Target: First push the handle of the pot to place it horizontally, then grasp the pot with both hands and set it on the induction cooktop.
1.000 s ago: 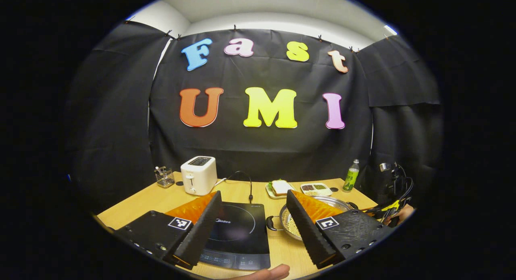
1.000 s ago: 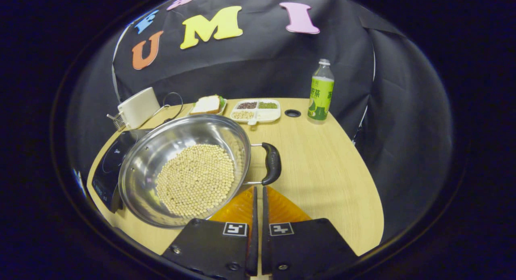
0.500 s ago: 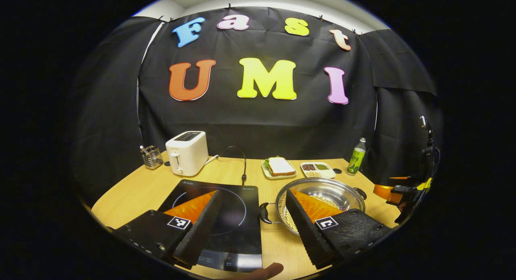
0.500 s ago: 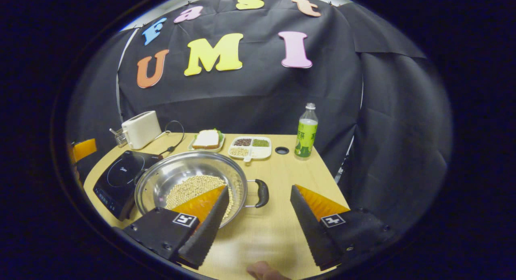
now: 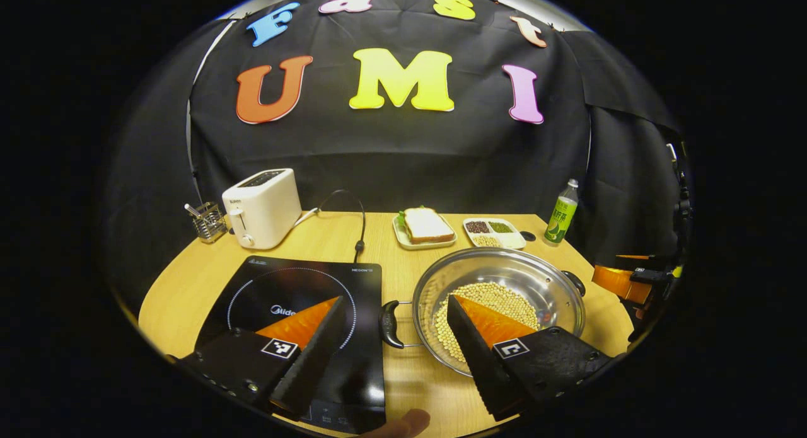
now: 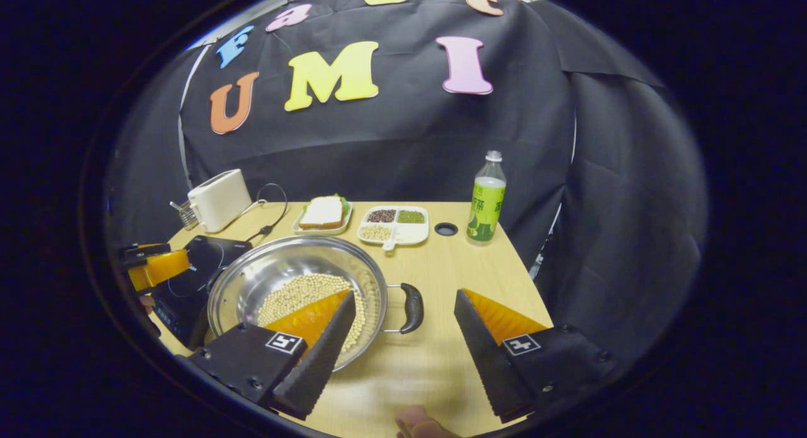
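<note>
- The pot [image 5: 498, 305] is a wide, shallow steel pan standing on the table [image 5: 353, 236], near the front edge towards the right side, just beside the right edge of the induction cooktop [image 5: 302, 312].
- It holds a single loose layer of pale beans [image 6: 309, 296], heaped towards the near side of the bottom.
- Judged by the metal body and its load, the pot is likely stiff and fairly heavy; the polished rim looks slippery, and the beans would roll and spill if it tips.
- The best holds are the two dark loop handles: the left handle [image 5: 389, 324] faces the cooktop, and the right handle [image 6: 411, 307] faces the table's right edge. They lie roughly level, on opposite sides.
- The left gripper [image 5: 397, 346] is spread wide, holding nothing, with the left handle between its fingers but not touched.
- The right gripper [image 6: 403, 343] is likewise spread and empty, bracketing the right handle without contact.
- A level, even lift from both sides seems needed to keep the beans in.
- At the back edge, a divided tray [image 6: 395, 224] holds separate dark, green and pale grains; beside it a plate [image 5: 423, 239] carries a sandwich.
- A toaster [image 5: 261, 208] stands at the back left corner; a green bottle [image 6: 487, 198] at the back right.
</note>
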`<state>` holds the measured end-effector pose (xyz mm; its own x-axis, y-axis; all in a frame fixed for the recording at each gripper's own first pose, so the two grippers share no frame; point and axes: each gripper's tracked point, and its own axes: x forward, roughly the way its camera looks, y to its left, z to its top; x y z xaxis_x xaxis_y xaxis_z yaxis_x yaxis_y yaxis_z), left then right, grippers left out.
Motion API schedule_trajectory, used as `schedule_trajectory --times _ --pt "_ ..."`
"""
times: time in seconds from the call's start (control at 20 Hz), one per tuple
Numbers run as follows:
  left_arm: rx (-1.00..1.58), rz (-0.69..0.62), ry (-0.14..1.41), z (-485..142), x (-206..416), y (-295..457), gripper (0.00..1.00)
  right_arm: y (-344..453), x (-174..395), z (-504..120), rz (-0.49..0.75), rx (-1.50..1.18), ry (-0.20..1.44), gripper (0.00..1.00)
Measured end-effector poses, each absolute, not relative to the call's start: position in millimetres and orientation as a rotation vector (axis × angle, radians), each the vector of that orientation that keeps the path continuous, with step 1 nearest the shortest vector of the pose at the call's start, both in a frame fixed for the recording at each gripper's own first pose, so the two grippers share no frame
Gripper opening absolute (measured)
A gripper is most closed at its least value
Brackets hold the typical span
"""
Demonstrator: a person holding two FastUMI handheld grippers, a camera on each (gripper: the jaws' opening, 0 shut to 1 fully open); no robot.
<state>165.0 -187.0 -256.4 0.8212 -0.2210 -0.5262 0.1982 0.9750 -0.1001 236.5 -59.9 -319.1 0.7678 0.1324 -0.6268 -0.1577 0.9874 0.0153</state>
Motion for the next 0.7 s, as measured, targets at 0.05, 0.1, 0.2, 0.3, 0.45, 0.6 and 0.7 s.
schedule_trajectory --times 0.05,0.1,0.2,0.3,0.45,0.6,0.7 --pt "-0.039 -0.232 0.586 -263.1 168.3 -190.7 0.97 -59.6 239.1 -325.5 0.161 -0.041 0.690 1.00" --pt "-0.034 -0.239 0.608 -270.5 170.6 -193.2 0.96 -59.1 242.0 -330.8 0.164 -0.039 0.704 1.00" --pt "-0.022 -0.240 0.647 -283.4 173.4 -195.9 0.96 -55.8 246.8 -342.4 0.177 -0.029 0.732 1.00" --pt "-0.013 -0.224 0.651 -289.8 183.3 -192.7 0.96 -55.2 251.9 -354.1 0.178 -0.018 0.753 1.00" --pt "-0.021 -0.218 0.674 -303.0 191.6 -194.0 0.96 -52.5 258.5 -371.5 0.170 0.012 0.775 1.00" --pt "-0.024 -0.227 0.721 -320.1 193.7 -197.2 0.97 -47.4 267.0 -381.3 0.186 0.014 0.776 0.99" --pt "-0.034 -0.232 0.743 -329.1 195.4 -200.9 0.96 -46.9 271.8 -388.9 0.182 0.016 0.783 0.94"
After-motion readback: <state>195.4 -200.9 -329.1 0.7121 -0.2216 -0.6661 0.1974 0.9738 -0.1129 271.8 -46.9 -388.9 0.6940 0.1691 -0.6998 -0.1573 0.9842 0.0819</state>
